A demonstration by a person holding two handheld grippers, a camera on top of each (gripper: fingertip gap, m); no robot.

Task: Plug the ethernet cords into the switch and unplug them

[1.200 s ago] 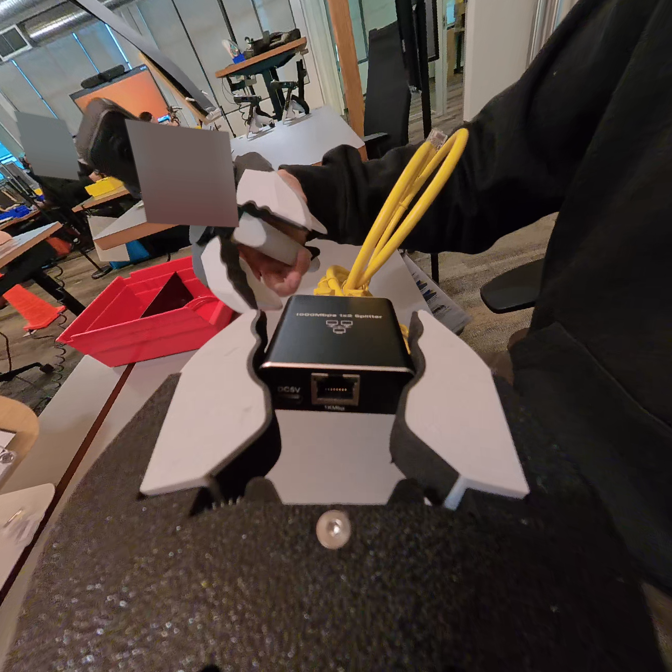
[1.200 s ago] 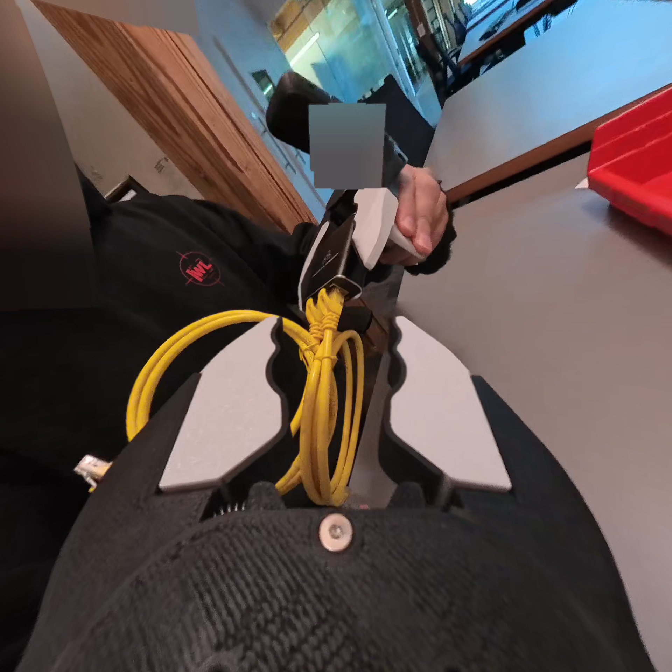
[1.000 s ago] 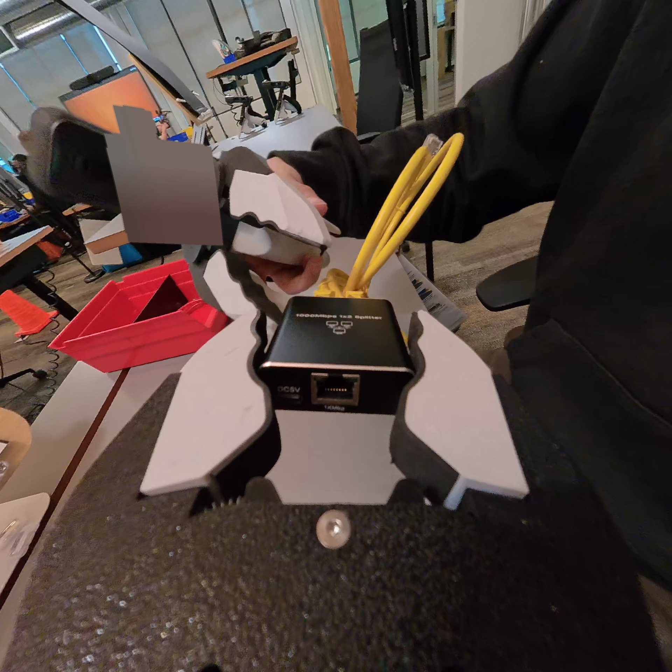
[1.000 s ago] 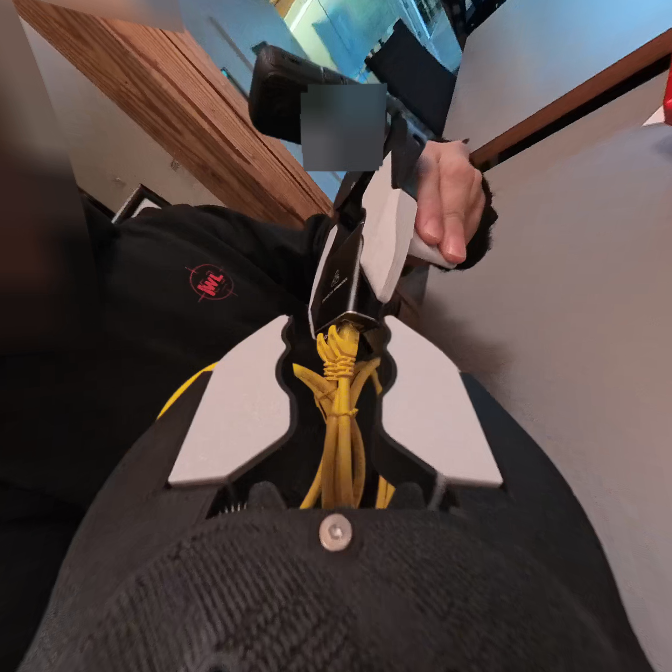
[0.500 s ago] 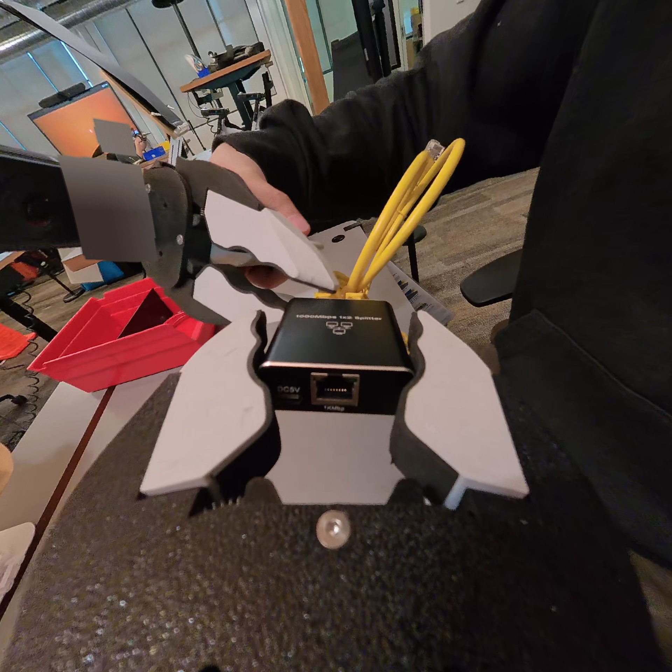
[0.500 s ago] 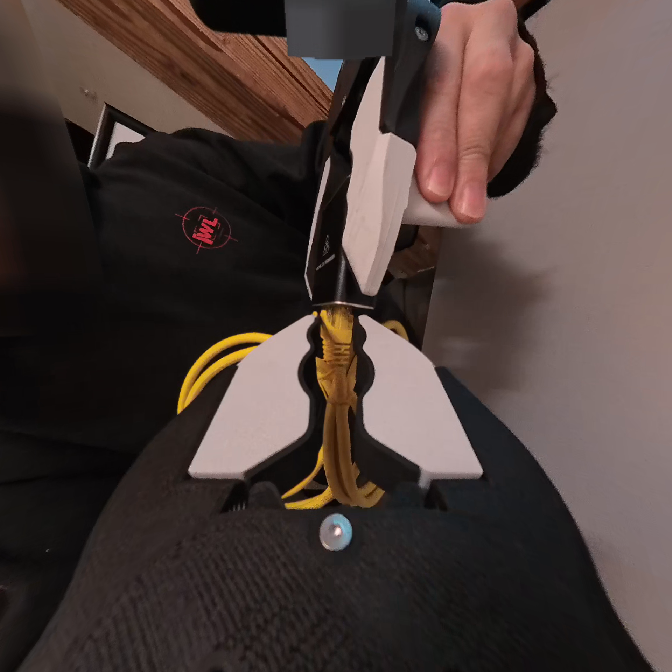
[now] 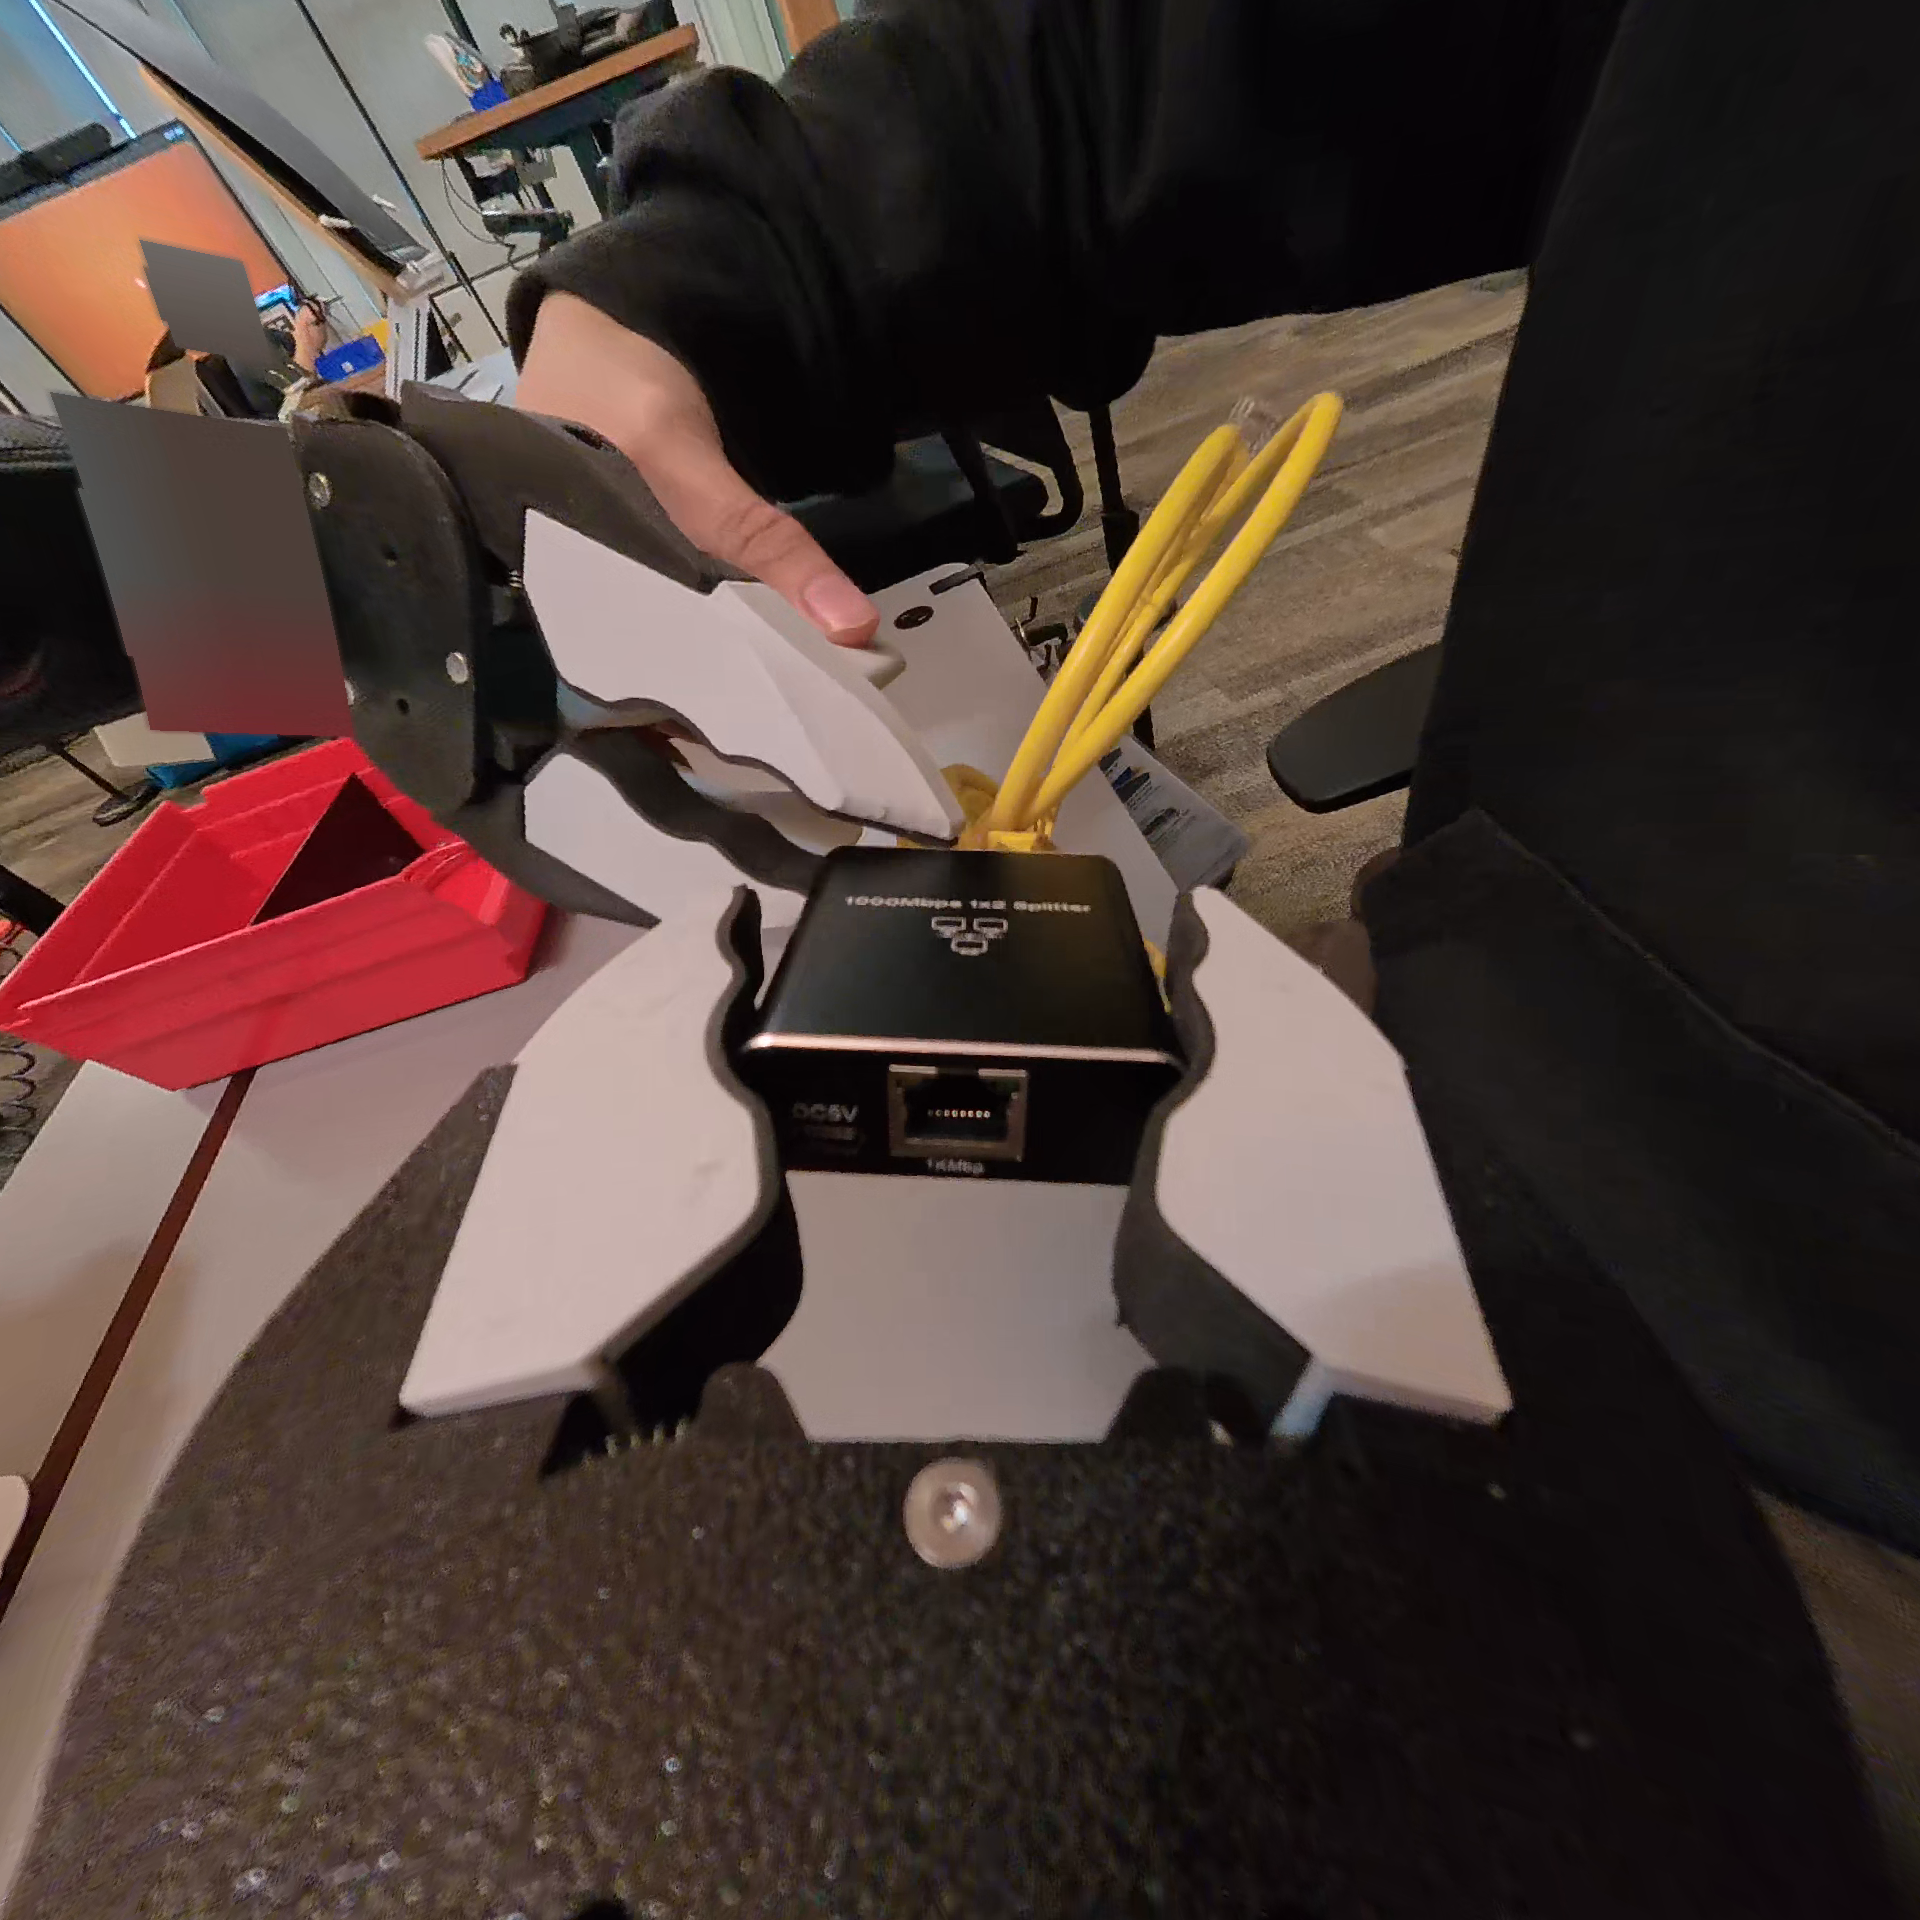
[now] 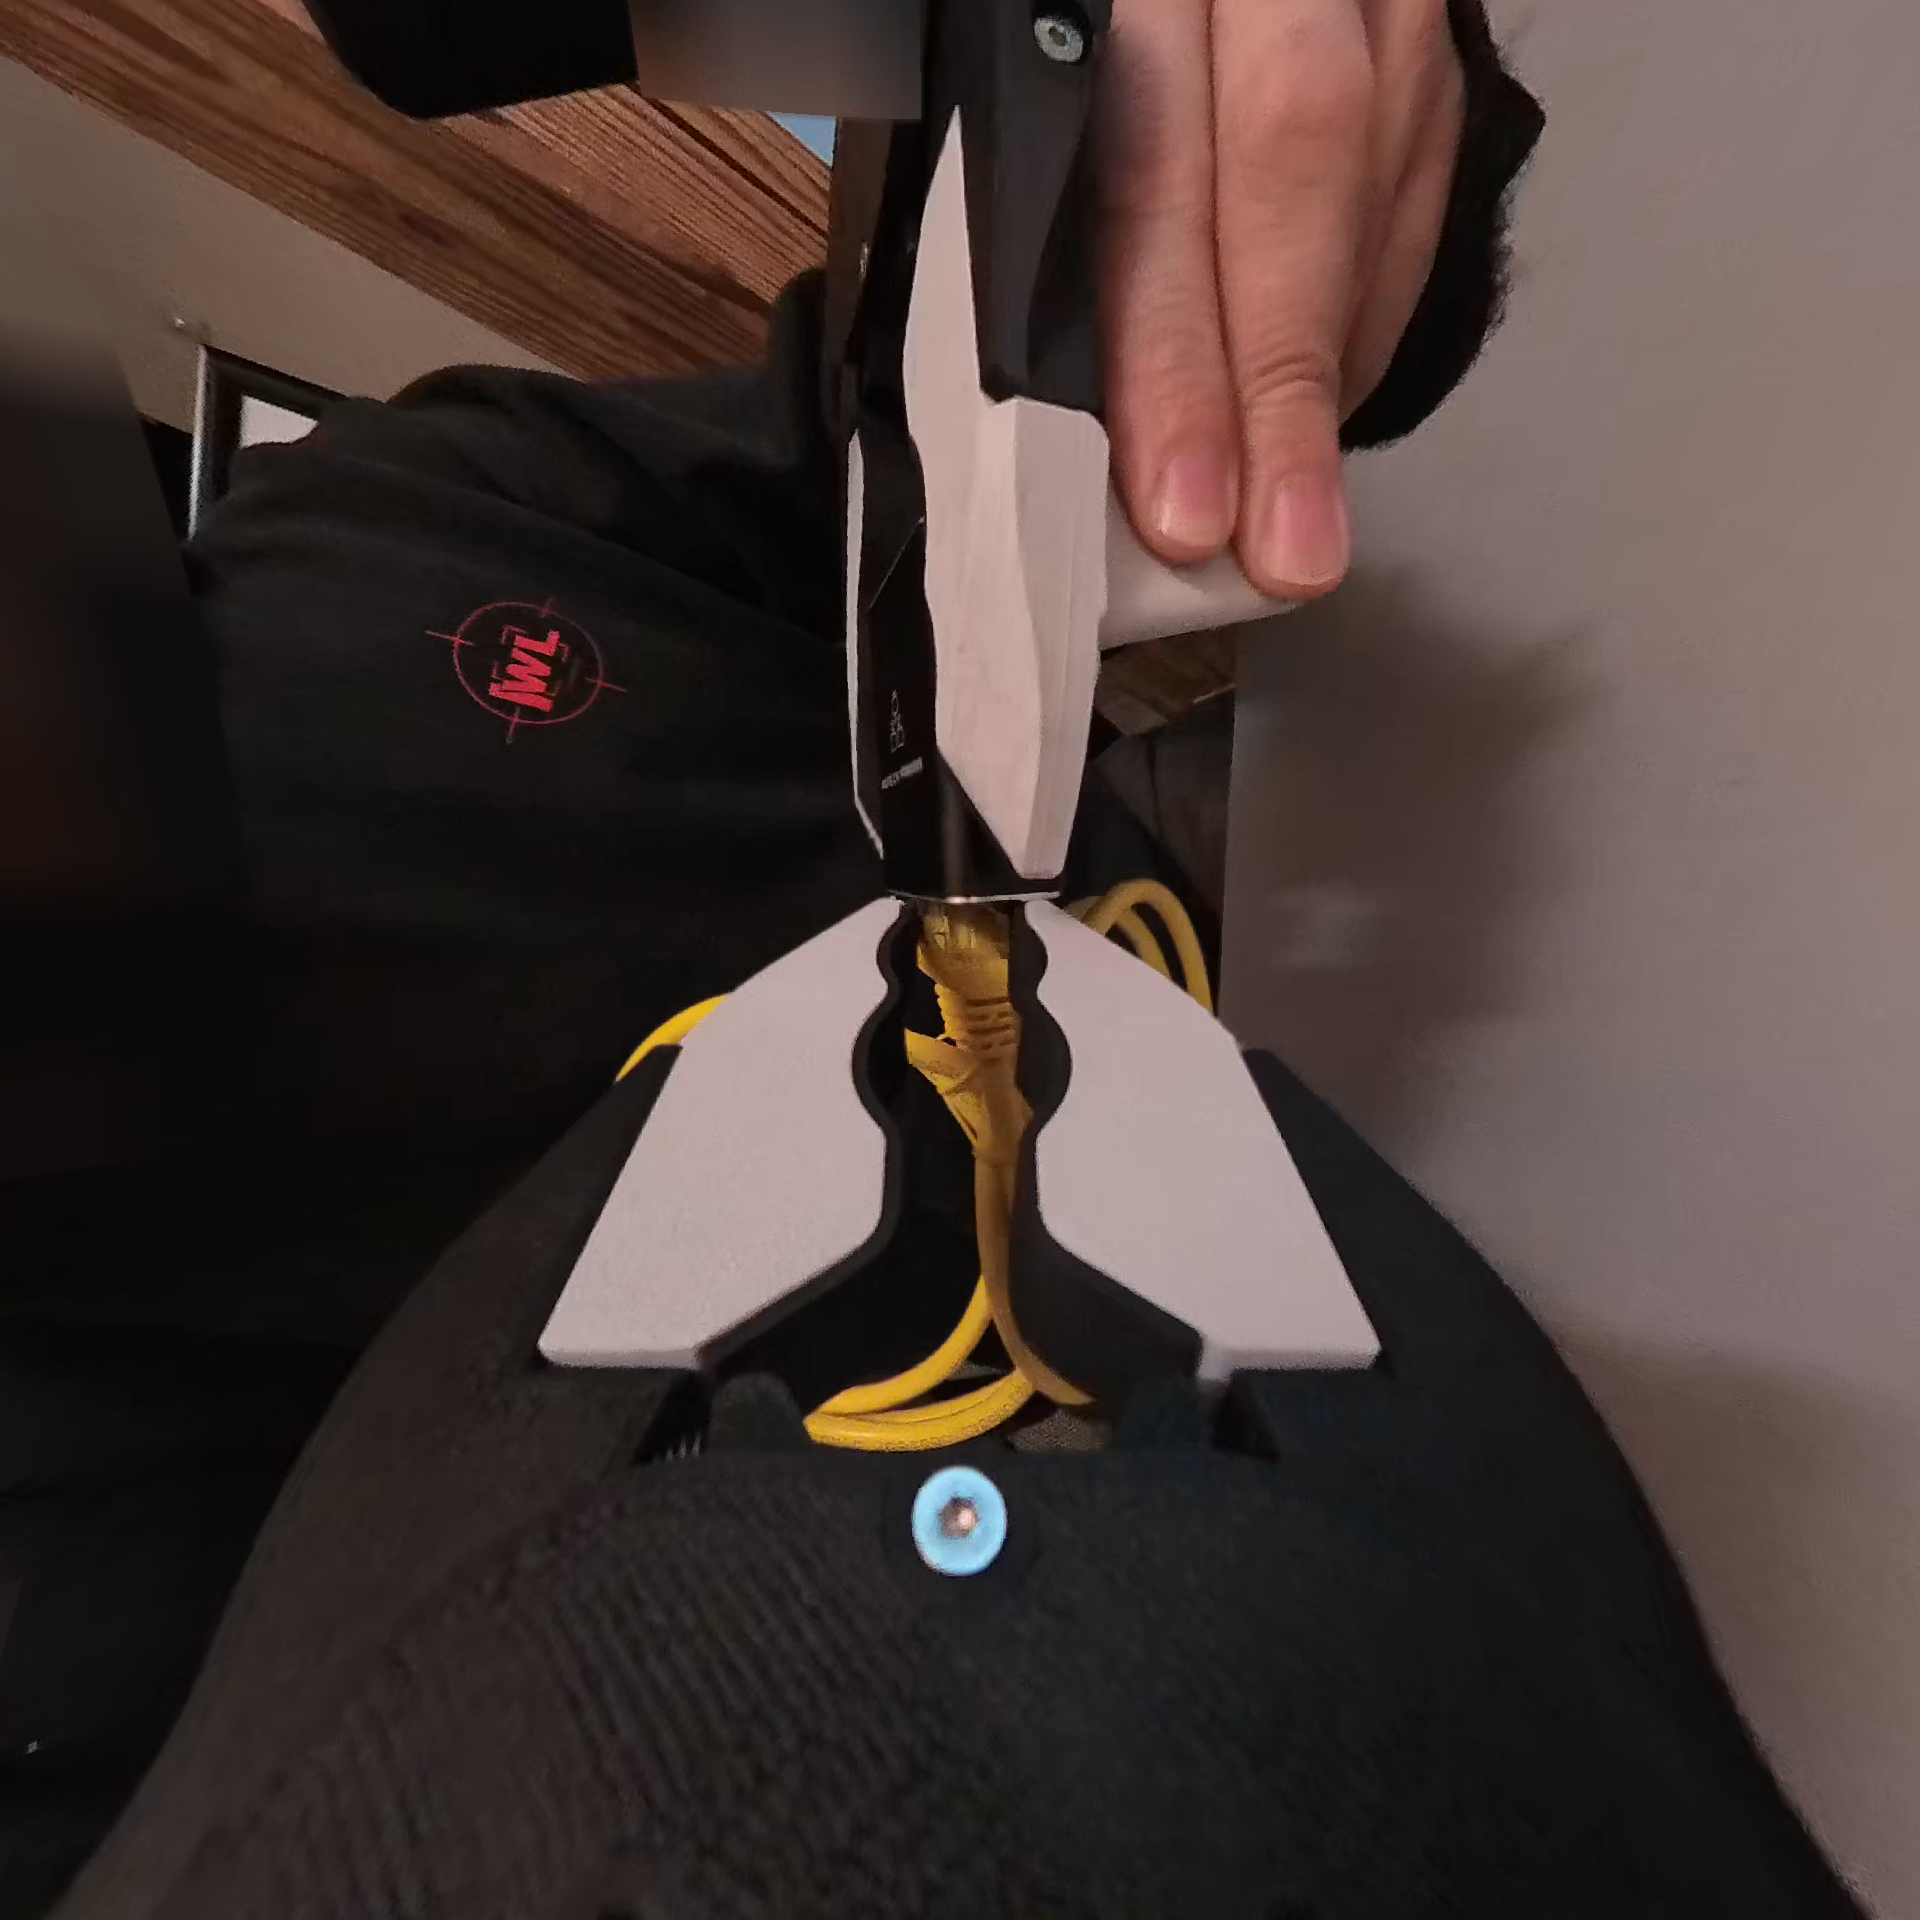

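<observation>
My left gripper (image 7: pixel 966 904) is shut on the black switch (image 7: pixel 966 966) and holds it level above the table, an empty port facing the camera. A yellow ethernet cord (image 7: pixel 1143 623) loops up behind the switch. My right gripper (image 8: pixel 966 920) is shut on the cord's yellow plug (image 8: pixel 971 997), whose front end meets the switch's (image 8: pixel 899 748) far port. How deep the plug sits is hidden. The right gripper also shows in the left wrist view (image 7: pixel 914 836), coming in from the left. One left finger (image 8: pixel 1008 644) shows along the switch in the right wrist view.
A red bin (image 7: pixel 260 935) stands on the white table (image 7: pixel 312 1143) at the left. A person in a black sweater (image 7: pixel 1662 935) fills the right side. A black chair seat (image 7: pixel 1351 748) and a printed leaflet (image 7: pixel 1174 821) lie beyond the switch. Only a small space, under 4 cm, lies between the two pairs of fingers.
My right gripper's fingers have closed in from a wider gap onto the yellow plug and moved up against the switch. My left gripper keeps its hold on the switch.
</observation>
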